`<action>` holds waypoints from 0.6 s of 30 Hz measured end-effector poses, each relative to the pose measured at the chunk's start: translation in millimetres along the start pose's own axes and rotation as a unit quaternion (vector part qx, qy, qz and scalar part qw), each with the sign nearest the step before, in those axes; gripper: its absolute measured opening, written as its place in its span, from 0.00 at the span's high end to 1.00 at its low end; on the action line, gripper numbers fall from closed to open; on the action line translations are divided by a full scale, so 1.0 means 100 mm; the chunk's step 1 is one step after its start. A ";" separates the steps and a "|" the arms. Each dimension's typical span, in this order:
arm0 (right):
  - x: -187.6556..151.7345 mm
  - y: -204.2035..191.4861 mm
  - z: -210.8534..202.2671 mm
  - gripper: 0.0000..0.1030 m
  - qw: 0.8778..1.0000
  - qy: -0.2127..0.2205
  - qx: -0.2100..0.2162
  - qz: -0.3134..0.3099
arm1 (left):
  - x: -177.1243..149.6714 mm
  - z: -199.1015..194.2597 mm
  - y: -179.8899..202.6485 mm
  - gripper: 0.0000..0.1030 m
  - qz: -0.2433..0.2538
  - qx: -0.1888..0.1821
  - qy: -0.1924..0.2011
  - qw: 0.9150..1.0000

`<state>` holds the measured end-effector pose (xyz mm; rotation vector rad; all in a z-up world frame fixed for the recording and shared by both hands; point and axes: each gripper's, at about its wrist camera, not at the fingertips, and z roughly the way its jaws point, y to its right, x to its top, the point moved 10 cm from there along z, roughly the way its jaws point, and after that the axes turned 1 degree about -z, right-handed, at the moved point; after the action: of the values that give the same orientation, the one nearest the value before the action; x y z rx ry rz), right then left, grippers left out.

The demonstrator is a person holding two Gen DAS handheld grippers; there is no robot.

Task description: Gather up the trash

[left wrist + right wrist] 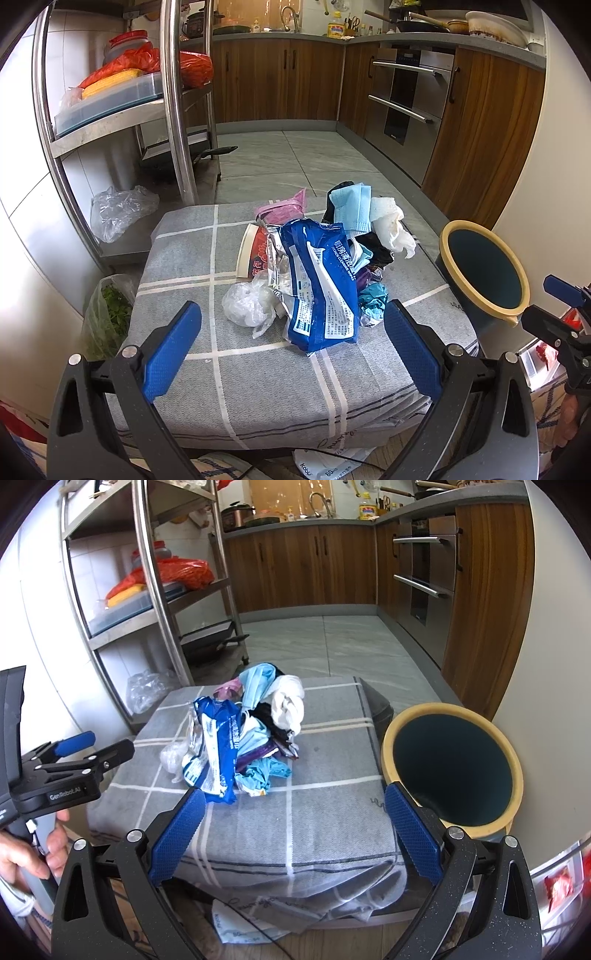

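Two spread grippers, left gripper (291, 328), right gripper (295, 812), trash pile (317, 266), bin (450, 768) beside

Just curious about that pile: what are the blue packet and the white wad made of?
The blue packet looks like glossy plastic film: it shines and holds sharp creases. The white wad looks like soft matte tissue paper, though it could be thin cloth.

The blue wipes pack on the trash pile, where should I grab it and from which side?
Grip the blue wipes pack by its crumpled near end, which hangs off the pile over bare cloth. Come from the front with the open left gripper, already lined up.
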<state>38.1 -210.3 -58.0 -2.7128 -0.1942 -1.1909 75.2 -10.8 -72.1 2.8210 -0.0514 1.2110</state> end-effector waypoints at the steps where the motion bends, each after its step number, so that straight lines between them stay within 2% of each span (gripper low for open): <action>1: 0.00 0.00 0.00 0.06 1.000 0.001 0.000 0.000 | 0.00 0.00 0.00 0.06 0.000 0.000 0.000 1.000; 18: 0.00 0.01 0.00 0.06 1.000 0.000 0.000 0.000 | -0.03 0.01 0.04 0.06 0.001 -0.002 0.000 1.000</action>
<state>38.3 -210.9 -57.5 -2.7124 -0.1930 -1.1903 73.8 -15.0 -74.2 2.8192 -0.0559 1.2093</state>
